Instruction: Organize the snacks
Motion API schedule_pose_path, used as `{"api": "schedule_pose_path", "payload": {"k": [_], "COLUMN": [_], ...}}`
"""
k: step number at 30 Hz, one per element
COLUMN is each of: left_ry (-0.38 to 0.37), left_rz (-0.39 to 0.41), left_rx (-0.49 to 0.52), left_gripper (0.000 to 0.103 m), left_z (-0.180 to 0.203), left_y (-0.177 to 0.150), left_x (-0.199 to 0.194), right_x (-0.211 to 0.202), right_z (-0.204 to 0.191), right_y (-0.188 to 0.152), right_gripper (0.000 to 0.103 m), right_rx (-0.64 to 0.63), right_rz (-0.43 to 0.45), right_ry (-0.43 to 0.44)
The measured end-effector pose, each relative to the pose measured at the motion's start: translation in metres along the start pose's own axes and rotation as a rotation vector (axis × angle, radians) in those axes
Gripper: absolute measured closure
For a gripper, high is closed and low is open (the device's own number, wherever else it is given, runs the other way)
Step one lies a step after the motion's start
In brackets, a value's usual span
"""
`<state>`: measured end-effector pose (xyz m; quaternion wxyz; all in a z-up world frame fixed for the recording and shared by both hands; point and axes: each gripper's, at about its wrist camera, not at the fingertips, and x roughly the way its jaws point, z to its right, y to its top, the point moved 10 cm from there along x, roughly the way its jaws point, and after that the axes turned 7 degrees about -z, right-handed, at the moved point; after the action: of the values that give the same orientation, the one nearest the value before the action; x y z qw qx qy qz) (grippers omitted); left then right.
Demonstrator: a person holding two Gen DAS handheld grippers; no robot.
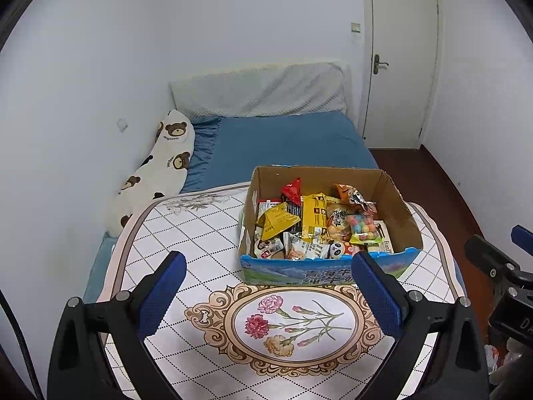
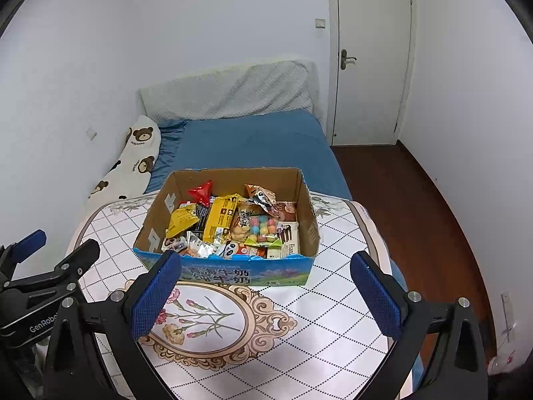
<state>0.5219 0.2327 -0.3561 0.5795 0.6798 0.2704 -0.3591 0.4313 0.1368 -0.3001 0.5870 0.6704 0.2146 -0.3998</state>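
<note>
Cardboard box (image 1: 328, 265) full of snack packets (image 1: 313, 223) sits on far part of bench (image 1: 200, 233), on floral cloth. Left gripper (image 1: 269, 295) near side, fingers (image 1: 163, 293) spread wide, empty. Right gripper (image 2: 266, 295) alongside, fingers (image 2: 374, 291) likewise released, grasping nothing. Blue bed (image 1: 283, 143) beyond.

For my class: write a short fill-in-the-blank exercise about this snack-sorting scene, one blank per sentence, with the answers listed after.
1. The snacks sit inside a cardboard box whose front panel is coloured ____.
2. The left gripper and the right gripper both have their jaws ____.
3. The tablecloth under the box has ____ printed in an oval frame.
4. The long pillow beside the wall is patterned with ____.

Answers: blue; open; flowers; bears
</note>
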Motion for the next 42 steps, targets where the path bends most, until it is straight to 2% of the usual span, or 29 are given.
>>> {"api": "schedule_pose_path", "payload": {"k": [37, 42], "left_ry": [-0.022, -0.027], "left_rz": [0.017, 0.016], "left_rx": [0.010, 0.012], "left_gripper": [0.001, 0.001], "left_z": [0.008, 0.010], "left_y": [0.003, 0.002], "left_x": [-0.008, -0.010], "right_x": [-0.007, -0.010], "right_z": [0.013, 0.016], "right_y": [0.001, 0.001], "right_gripper": [0.000, 0.000], "right_rx": [0.015, 0.008], "right_rz": [0.018, 0.033], "right_ry": [-0.019, -0.042]}}
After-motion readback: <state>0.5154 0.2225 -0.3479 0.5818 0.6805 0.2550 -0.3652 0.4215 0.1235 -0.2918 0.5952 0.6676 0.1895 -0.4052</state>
